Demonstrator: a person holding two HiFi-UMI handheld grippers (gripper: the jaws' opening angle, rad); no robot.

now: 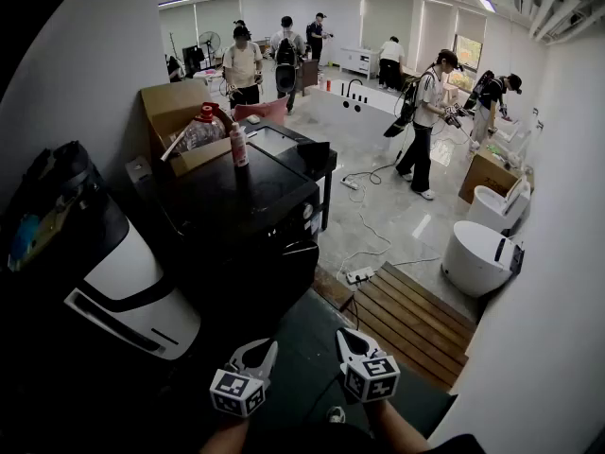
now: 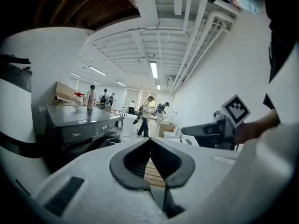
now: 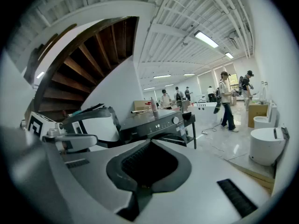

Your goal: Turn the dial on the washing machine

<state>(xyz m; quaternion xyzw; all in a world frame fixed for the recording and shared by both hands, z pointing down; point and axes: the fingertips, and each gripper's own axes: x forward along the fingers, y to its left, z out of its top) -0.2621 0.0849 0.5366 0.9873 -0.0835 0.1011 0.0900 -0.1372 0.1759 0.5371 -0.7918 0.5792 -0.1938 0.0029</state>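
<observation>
The dark washing machine (image 1: 248, 218) stands ahead of me, its round dial (image 1: 307, 212) at the right end of the front panel. In the left gripper view the dial (image 2: 119, 123) shows small and far off; in the right gripper view the dial (image 3: 175, 120) is also well ahead. My left gripper (image 1: 267, 348) and right gripper (image 1: 346, 336) hover side by side near my body, short of the machine. The left gripper (image 2: 150, 139) has its jaws shut with nothing in them. The right gripper (image 3: 150, 143) is likewise shut and empty.
A cardboard box (image 1: 175, 121) and a pink bottle (image 1: 238, 146) sit on the machine's top. A white appliance (image 1: 123, 287) is at my left, a wooden platform (image 1: 411, 320) and white toilet (image 1: 477, 258) at my right. A power strip (image 1: 359, 274) lies on the floor. Several people work at the back.
</observation>
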